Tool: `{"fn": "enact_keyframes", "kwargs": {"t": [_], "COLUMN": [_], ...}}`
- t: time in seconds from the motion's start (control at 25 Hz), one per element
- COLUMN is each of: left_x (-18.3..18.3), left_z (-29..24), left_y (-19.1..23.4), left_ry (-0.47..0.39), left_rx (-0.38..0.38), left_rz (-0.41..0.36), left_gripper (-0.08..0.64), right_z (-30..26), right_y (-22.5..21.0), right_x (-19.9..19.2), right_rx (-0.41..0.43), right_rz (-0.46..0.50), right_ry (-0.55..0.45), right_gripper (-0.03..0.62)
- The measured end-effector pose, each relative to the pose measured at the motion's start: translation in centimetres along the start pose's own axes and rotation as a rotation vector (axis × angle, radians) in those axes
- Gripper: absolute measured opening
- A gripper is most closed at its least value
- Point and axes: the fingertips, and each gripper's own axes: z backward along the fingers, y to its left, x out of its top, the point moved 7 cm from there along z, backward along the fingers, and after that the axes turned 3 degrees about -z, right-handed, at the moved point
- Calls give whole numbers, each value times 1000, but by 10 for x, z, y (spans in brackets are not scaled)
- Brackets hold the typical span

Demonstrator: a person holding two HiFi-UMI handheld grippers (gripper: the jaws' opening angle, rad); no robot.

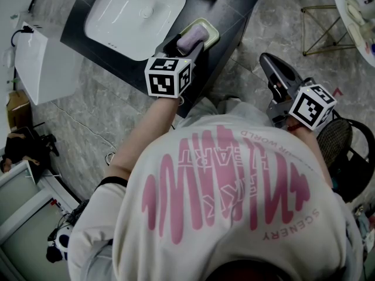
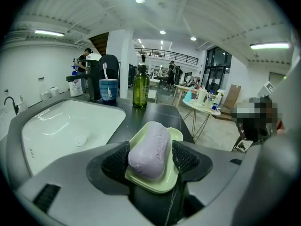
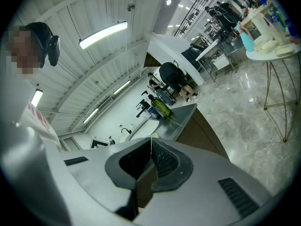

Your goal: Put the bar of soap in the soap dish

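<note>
In the soap dish (image 2: 177, 136), soap (image 2: 150, 149) lengthwise

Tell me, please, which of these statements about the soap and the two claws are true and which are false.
1. The soap lies in the soap dish. True.
2. The left claw is clamped on the soap. False: its jaws stand open, one on each side of it.
3. The right claw is wide open. False: it is shut, with nothing in it.
4. The soap dish stands beside the sink. True.
</note>
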Motion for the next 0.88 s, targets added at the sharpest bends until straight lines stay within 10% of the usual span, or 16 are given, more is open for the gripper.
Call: {"fn": "enact_keyframes", "kwargs": {"t": [0.88], "left_x": [-2], "left_z": [36], "left_y": [1], "left_ry": [-130], "left_rx": [28], "left_rz": [139], "left_gripper": [272], "right_z": [13], "right_y": [-3], "right_x": [25], "right_rx": [-14], "right_rz": [51], "right_ry": [-48], "right_gripper": [18]}}
